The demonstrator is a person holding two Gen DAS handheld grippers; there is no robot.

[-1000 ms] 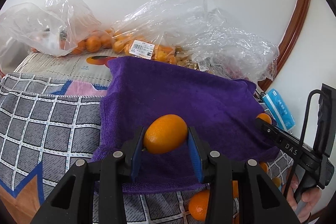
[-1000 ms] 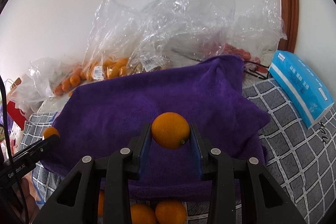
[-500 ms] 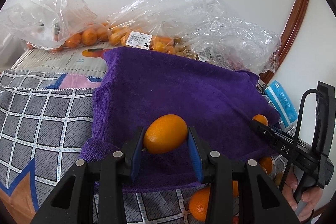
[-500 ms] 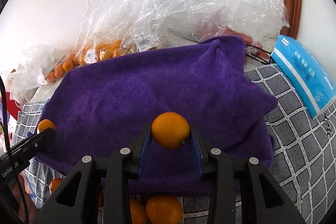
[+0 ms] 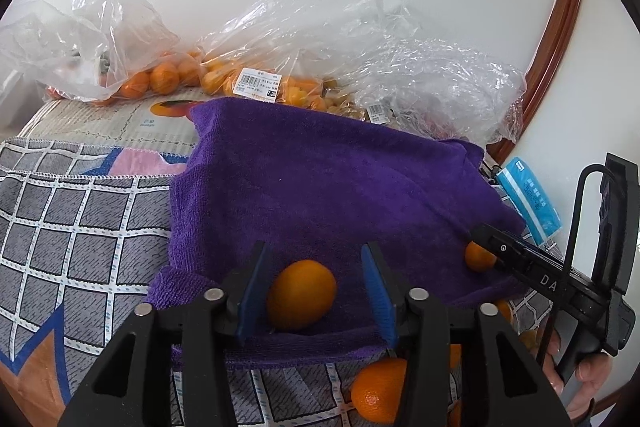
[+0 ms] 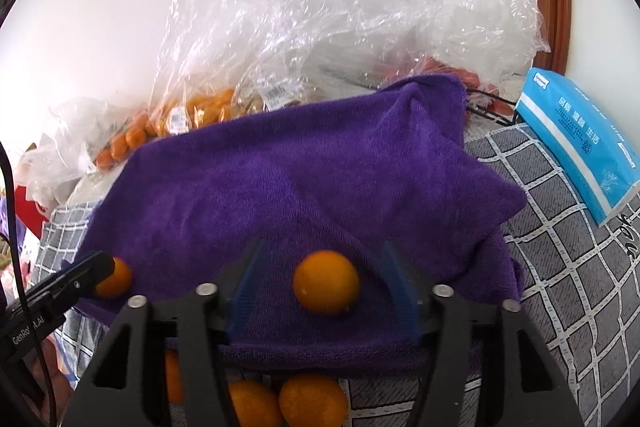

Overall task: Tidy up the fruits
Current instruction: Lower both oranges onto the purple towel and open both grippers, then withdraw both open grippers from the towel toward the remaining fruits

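A purple towel (image 5: 328,187) lies spread on the patterned cloth; it also shows in the right wrist view (image 6: 304,187). My left gripper (image 5: 316,291) is open, and an orange (image 5: 301,294) rests on the towel's near edge between its jaws. My right gripper (image 6: 322,287) is open too, with another orange (image 6: 326,281) lying on the towel between its jaws. In the left wrist view the right gripper's orange (image 5: 478,255) shows at the right. In the right wrist view the left gripper's orange (image 6: 114,277) shows at the left.
Loose oranges (image 6: 312,401) lie on the grey checked cloth (image 5: 72,247) below the towel's near edge. Clear plastic bags of oranges (image 5: 256,83) sit along the wall behind. A blue tissue pack (image 6: 576,143) lies at the right.
Both grippers have opened and let go of their oranges, which now rest on the towel's near edge. Both grippers came lower and closer to the towel.
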